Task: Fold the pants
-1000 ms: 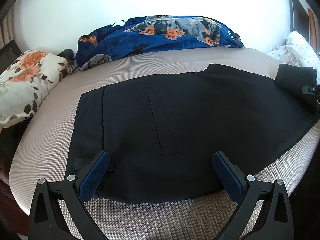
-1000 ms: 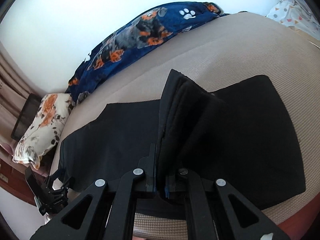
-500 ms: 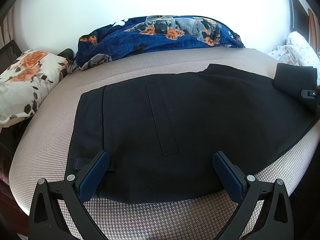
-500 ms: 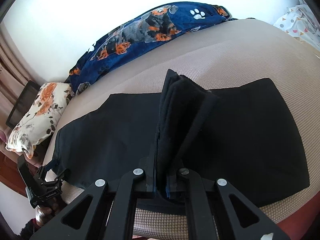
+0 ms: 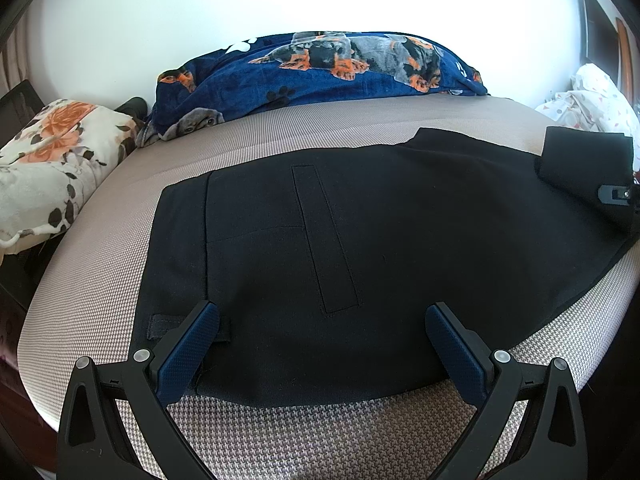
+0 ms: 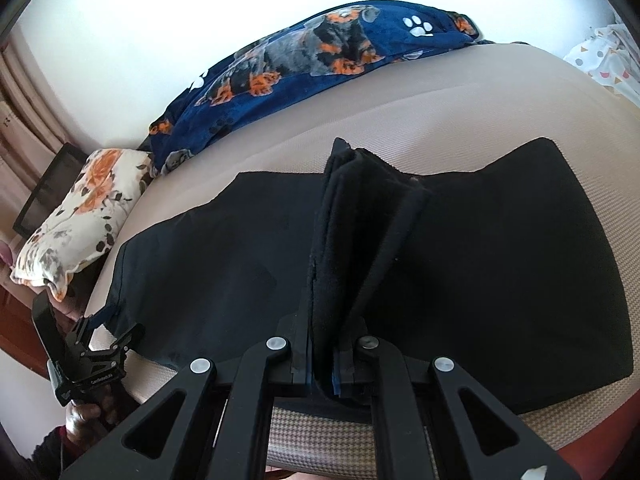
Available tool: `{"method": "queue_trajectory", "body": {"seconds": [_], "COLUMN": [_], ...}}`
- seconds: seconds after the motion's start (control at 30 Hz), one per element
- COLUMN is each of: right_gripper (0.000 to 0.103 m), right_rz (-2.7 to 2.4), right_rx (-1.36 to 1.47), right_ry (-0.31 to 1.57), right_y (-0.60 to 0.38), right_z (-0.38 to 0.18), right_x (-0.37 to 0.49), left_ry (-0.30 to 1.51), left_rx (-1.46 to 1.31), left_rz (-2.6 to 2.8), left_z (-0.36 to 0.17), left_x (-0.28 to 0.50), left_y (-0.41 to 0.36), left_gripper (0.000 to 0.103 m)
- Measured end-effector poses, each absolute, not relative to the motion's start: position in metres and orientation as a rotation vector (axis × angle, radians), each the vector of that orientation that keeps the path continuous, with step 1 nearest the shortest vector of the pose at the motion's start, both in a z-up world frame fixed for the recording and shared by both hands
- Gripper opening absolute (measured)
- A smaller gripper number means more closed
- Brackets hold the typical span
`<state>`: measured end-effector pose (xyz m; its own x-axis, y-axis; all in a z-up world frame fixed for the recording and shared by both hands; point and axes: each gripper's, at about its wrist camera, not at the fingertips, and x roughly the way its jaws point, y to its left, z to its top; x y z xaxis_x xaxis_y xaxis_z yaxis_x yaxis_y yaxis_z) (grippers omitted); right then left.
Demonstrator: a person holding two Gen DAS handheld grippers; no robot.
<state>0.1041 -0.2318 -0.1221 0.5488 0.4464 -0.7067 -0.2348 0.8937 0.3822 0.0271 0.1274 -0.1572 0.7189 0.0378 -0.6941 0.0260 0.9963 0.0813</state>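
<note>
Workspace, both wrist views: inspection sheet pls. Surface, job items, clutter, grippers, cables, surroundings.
Surface: bed with beige houndstooth cover.
Job's things: black pants spread flat; leg end lifted in a bunch.
Clutter: blue dog-print blanket along the far edge; floral pillow and white patterned cloth at opposite ends of the bed.
Grippers: left hand-held gripper open, over the waistband edge; right hand-held gripper shut on the lifted fabric.
Cables: nothing seen.
Surroundings: white wall; curtain.
</note>
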Motion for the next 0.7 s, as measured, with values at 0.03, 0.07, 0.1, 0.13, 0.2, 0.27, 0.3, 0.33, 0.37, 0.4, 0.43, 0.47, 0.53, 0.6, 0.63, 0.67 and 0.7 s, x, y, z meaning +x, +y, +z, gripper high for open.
{"method": "queue_trajectory", "body": {"seconds": [0.03, 0.07, 0.1, 0.13, 0.2, 0.27, 0.3, 0.33, 0.37, 0.4, 0.43, 0.47, 0.53, 0.6, 0.63, 0.67, 0.7], "right_gripper": [0.008, 0.008, 0.008, 0.008, 0.008, 0.008, 0.008, 0.008, 0.008, 0.008, 0.008, 0.008, 0.008, 0.008, 0.008, 0.008, 0.008], "right_rz": [0.409, 0.410, 0.410, 0.410, 0.410, 0.409, 0.407, 0.407, 0.407, 0.408, 0.408, 0.408, 0.409, 0.414, 0.418, 0.422, 0.422], "right_rx": [0.247, 0.241, 0.238, 0.236, 0.230, 0.223, 0.219, 0.214, 0.210, 0.208, 0.207, 0.205, 0.197, 0.191, 0.187, 0.181, 0.171], "right_ry": [0.905, 0.905, 0.905, 0.906, 0.908, 0.906, 0.905, 0.904, 0.903, 0.902, 0.902, 0.902, 0.898, 0.897, 0.897, 0.896, 0.894], "right_y": [-0.230, -0.229, -0.228, -0.227, -0.226, -0.225, -0.224, -0.223, -0.223, -0.222, -0.221, -0.221, -0.219, -0.217, -0.215, -0.213, -0.211], "right_z": [-0.122, -0.123, -0.123, -0.123, -0.124, -0.124, -0.123, -0.123, -0.123, -0.123, -0.123, -0.123, -0.122, -0.121, -0.120, -0.120, -0.120], "right_x": [0.104, 0.104, 0.103, 0.103, 0.103, 0.103, 0.102, 0.102, 0.102, 0.102, 0.102, 0.102, 0.100, 0.100, 0.099, 0.099, 0.098], "left_ry": [0.769, 0.769, 0.769, 0.769, 0.768, 0.768, 0.768, 0.768, 0.768, 0.768, 0.768, 0.768, 0.768, 0.768, 0.768, 0.767, 0.767], "left_rx": [0.087, 0.087, 0.087, 0.087, 0.087, 0.087, 0.087, 0.087, 0.087, 0.087, 0.087, 0.087, 0.087, 0.086, 0.086, 0.086, 0.086], "left_rz": [0.007, 0.006, 0.006, 0.007, 0.007, 0.007, 0.007, 0.007, 0.006, 0.007, 0.006, 0.006, 0.006, 0.006, 0.006, 0.006, 0.006], "left_z": [-0.157, -0.157, -0.157, -0.157, -0.157, -0.157, -0.157, -0.157, -0.157, -0.157, -0.158, -0.158, -0.158, -0.157, -0.157, -0.157, -0.157], "left_x": [0.027, 0.027, 0.027, 0.027, 0.027, 0.027, 0.027, 0.027, 0.027, 0.027, 0.027, 0.027, 0.027, 0.027, 0.027, 0.027, 0.027], "left_y": [0.127, 0.128, 0.128, 0.127, 0.127, 0.128, 0.128, 0.128, 0.128, 0.128, 0.128, 0.128, 0.128, 0.128, 0.128, 0.129, 0.128], "left_gripper": [0.102, 0.102, 0.102, 0.102, 0.102, 0.102, 0.102, 0.102, 0.102, 0.102, 0.102, 0.102, 0.102, 0.102, 0.102, 0.102, 0.102]}}
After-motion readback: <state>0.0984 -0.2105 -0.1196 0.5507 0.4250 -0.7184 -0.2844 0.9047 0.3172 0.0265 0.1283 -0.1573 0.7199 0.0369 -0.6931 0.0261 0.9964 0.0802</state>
